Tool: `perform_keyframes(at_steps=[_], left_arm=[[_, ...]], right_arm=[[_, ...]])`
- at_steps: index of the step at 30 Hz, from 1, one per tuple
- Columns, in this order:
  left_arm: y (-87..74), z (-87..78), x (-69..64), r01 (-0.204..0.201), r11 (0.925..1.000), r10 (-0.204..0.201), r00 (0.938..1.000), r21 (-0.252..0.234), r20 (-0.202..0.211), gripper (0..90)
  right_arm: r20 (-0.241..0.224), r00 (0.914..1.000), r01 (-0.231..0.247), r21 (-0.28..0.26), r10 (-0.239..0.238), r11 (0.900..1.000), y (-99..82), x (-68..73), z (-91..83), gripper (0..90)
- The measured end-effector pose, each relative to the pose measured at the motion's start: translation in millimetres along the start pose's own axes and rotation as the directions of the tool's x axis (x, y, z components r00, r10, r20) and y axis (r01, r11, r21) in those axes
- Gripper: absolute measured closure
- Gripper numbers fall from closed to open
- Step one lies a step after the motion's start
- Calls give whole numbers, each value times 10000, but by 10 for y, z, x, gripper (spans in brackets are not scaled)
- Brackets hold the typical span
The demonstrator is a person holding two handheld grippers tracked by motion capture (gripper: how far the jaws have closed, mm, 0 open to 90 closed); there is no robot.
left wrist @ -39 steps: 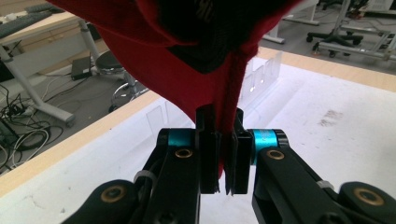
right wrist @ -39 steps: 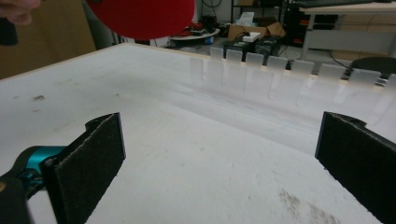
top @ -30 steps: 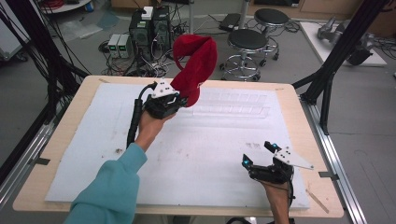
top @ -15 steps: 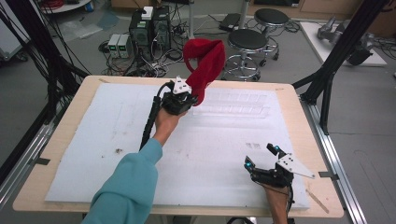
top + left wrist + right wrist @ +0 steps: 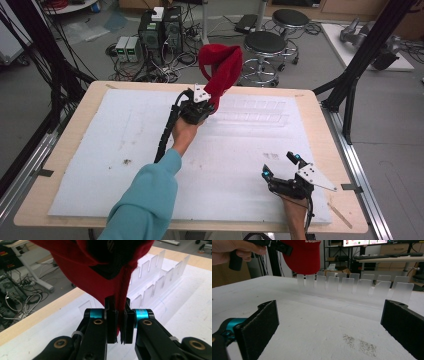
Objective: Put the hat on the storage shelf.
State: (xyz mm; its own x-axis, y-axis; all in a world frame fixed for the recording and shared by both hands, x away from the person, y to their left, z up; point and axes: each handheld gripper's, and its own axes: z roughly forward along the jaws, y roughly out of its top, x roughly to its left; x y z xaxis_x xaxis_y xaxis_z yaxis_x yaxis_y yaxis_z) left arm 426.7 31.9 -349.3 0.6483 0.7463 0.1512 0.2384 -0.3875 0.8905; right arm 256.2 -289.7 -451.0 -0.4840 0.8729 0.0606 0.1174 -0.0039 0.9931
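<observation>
Clamped tight on a fold of the red cap (image 5: 220, 67), the left claw (image 5: 212, 102) holds the fabric pinched between its two black pads, as the left gripper view shows at close range (image 5: 119, 322); the cap (image 5: 100, 267) stands up and away from the claw, its crown lifted above the far edge of the worktop (image 5: 70, 165); in the right gripper view the cap (image 5: 303, 256) hangs just over the near end of the clear plastic rack (image 5: 352, 285), whether touching it I cannot tell. Against the earlier pictures the left hand has carried the cap across the white foam sheet (image 5: 125, 150) toward the rack (image 5: 255, 112), from left of centre to just beside the rack's left end, and somewhat lower; the grip on the cap is unchanged.

Right claw (image 5: 281, 165) sits near the front right corner of the worktop, its jaws spread wide with nothing between them; the right gripper view looks between the two pads (image 5: 259, 322) across bare foam to the rack of upright clear dividers; it has kept its place and its wide opening since the earlier pictures. A teal sleeve (image 5: 145, 200) covers the left forearm; stools (image 5: 265, 45) and computer boxes (image 5: 160, 30) stand on the floor beyond the worktop.
</observation>
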Motion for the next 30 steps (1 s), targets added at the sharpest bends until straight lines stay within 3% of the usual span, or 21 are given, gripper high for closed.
perform_keyframes(at_steps=[5,10,16,21,27,30], left_arm=[[-4,1,-56,228,9997,-231,9994,-109,-251,855],[-24,-6,-89,210,9997,-214,9986,-92,-485,855],[-19,23,-123,115,9999,-119,9979,-72,-635,855],[-5,31,-134,354,9991,-371,9967,-239,-724,855],[-4,54,-156,156,9998,-168,9962,-147,-852,855],[-1,50,-144,322,9992,-342,9955,-240,-883,855]], right_arm=[[30,10000,-26,12,26,10000,-2,9,7,4],[40,10000,-62,26,62,10000,-1,9,11,4],[-2,10000,-70,4,70,10000,0,8,17,4],[-58,9999,-96,-28,96,9999,0,9,24,4],[-66,9999,-87,-24,87,10000,0,10,25,4],[-74,9999,-122,-25,122,9999,0,13,23,4]])
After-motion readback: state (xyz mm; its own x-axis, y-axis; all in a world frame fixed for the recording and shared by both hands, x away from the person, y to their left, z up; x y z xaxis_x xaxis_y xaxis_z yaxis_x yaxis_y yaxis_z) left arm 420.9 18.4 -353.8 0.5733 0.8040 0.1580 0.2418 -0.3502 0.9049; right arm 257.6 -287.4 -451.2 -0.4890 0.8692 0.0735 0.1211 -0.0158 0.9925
